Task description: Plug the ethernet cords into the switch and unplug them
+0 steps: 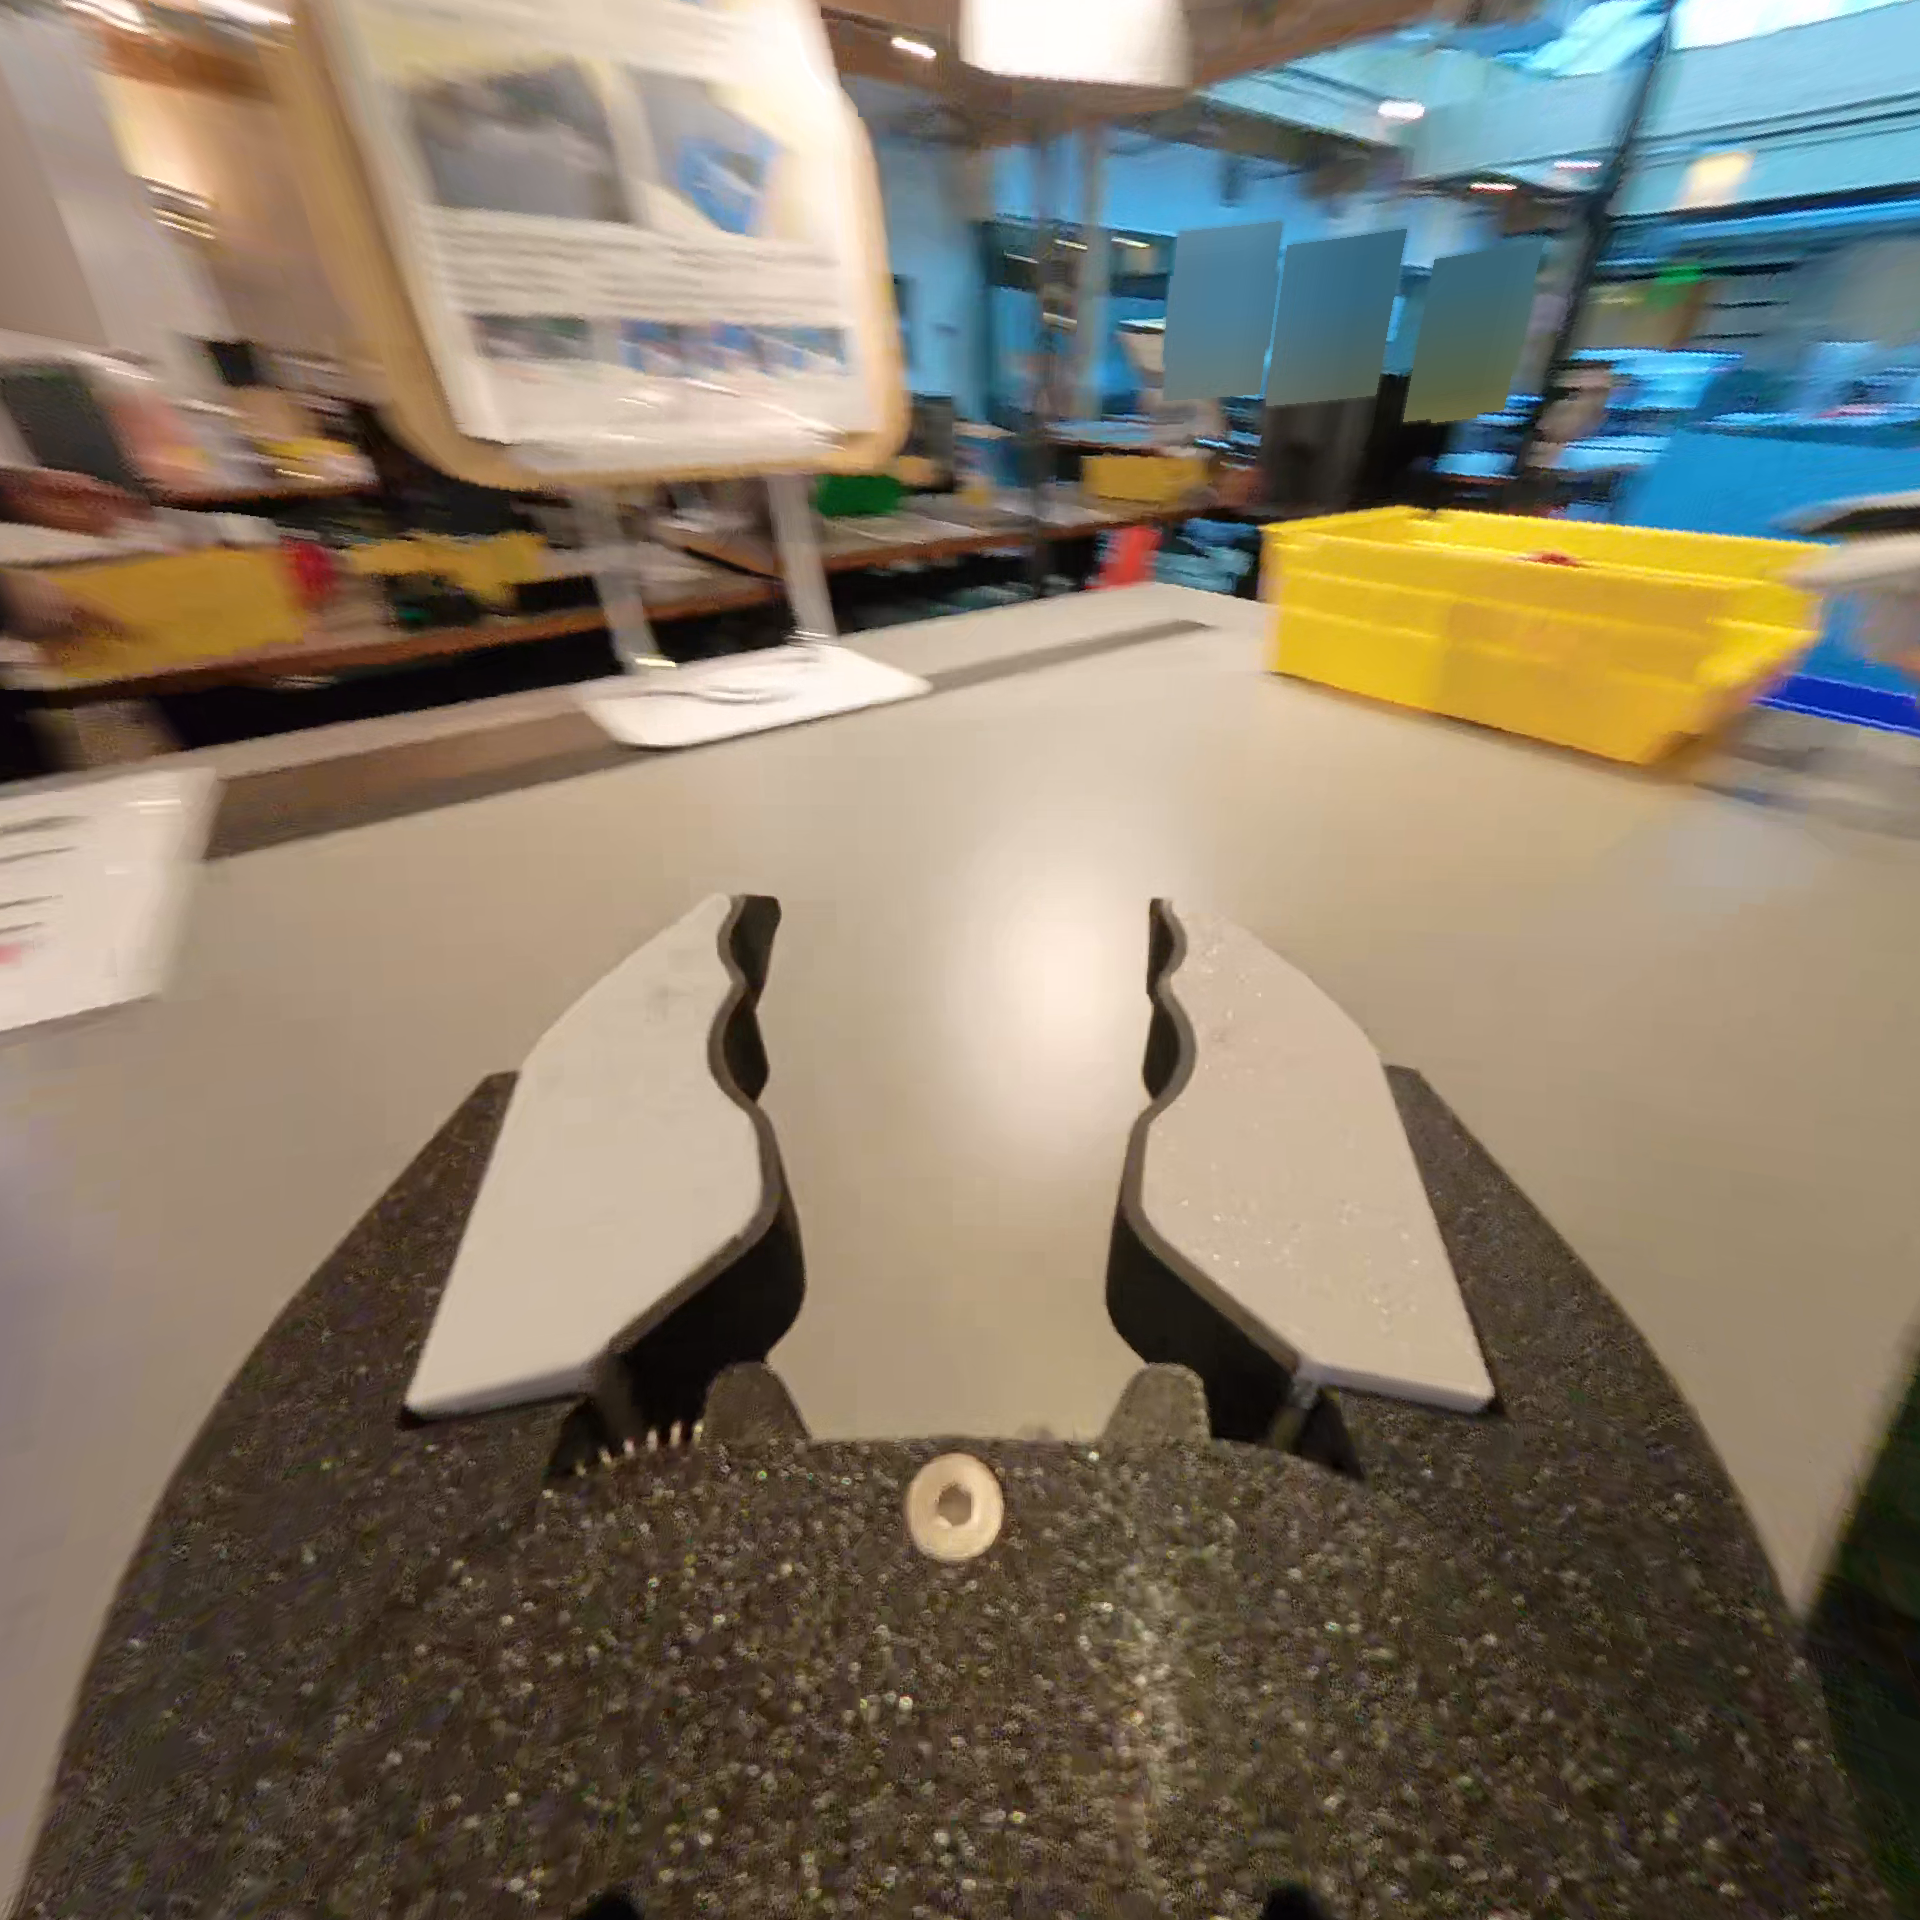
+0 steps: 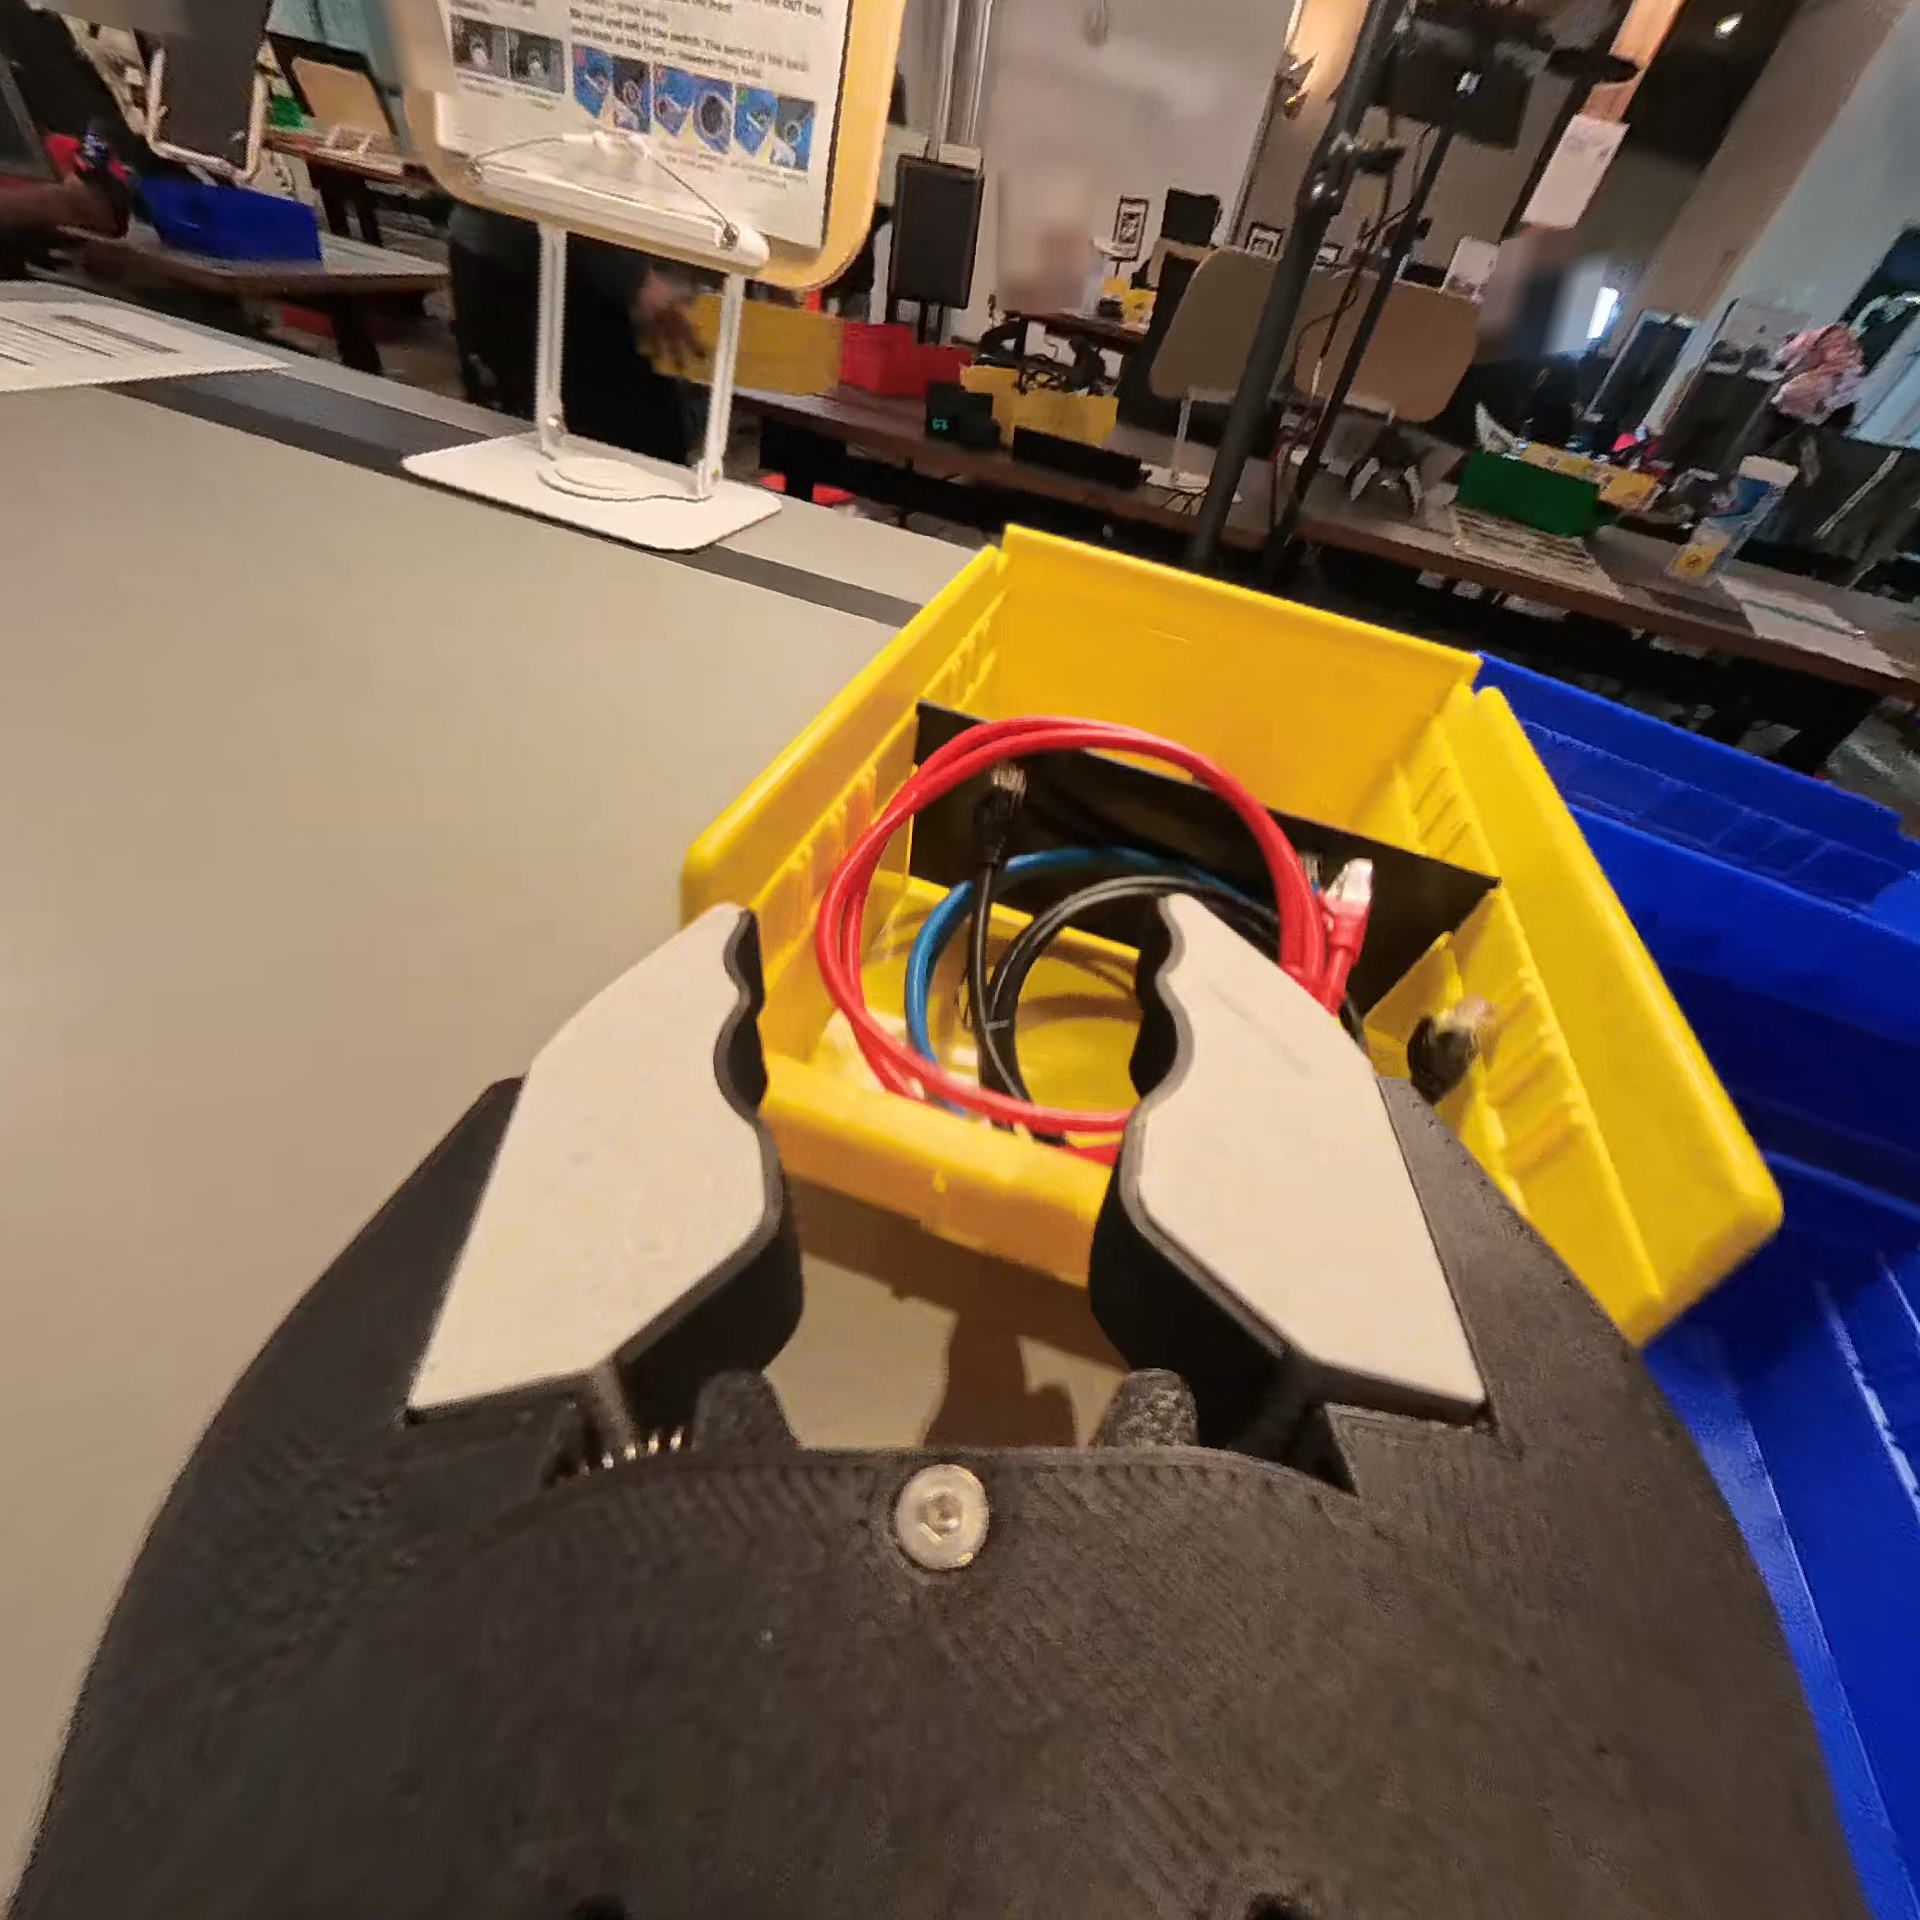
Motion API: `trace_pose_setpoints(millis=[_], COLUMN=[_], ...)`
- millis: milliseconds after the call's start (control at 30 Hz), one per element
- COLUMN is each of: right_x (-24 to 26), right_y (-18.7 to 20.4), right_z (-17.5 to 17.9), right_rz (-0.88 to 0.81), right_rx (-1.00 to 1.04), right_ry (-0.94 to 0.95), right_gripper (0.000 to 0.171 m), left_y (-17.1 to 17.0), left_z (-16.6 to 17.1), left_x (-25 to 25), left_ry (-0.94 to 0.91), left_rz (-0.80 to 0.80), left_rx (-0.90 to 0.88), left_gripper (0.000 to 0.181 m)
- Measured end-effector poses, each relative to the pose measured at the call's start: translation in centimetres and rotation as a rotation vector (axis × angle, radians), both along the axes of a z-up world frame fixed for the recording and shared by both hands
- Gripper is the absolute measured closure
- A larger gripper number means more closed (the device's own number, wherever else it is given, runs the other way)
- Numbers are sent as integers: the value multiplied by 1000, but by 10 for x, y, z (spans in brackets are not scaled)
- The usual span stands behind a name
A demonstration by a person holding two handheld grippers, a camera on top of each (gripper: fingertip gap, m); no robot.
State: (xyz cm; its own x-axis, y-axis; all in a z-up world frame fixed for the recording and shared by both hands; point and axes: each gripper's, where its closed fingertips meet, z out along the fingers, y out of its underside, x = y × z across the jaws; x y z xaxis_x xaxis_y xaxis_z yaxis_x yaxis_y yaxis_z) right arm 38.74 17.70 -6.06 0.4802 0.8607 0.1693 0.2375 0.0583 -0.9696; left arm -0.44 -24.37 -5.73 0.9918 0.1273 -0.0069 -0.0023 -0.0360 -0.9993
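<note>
In the right wrist view a yellow bin (image 2: 1226,665) holds coiled ethernet cords: a red one (image 2: 862,894), a blue one (image 2: 920,966) and a black one (image 2: 987,914), with a red plug (image 2: 1349,914) at the right. A black divider (image 2: 1403,894) stands behind them. No switch shows in either view. My right gripper (image 2: 951,935) is open and empty, hovering just before the bin's near wall. My left gripper (image 1: 961,920) is open and empty above the bare grey table (image 1: 1039,790); the yellow bin (image 1: 1507,623) lies far to its right.
A white stand with an instruction board (image 2: 623,488) stands at the table's far edge, also in the left wrist view (image 1: 748,686). Blue bins (image 2: 1766,914) sit right of the yellow bin. A paper sheet (image 1: 83,894) lies at the left. Crowded workbenches lie behind. My right fingertips sit around 60 cm from my left ones.
</note>
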Motion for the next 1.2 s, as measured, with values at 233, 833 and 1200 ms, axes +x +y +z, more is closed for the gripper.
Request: trace_pose_setpoints(millis=[233, 833, 1200], right_x=[-17, -58, -66], right_y=[-19, -9, -59], right_z=[-22, -53, -53], right_rz=[-15, -190, 225], right_rx=[-67, 56, 44], right_ry=[-97, -389, -376], right_gripper=[92, 162, 164], left_y=[-136, -133, -130], left_z=[-1, -42, -42], left_x=[-172, -179, -66], left_ry=[32, 154, 285], left_rz=[747, 451, -221], left_rx=[-126, -412, -329], left_gripper=[102, 176, 177])
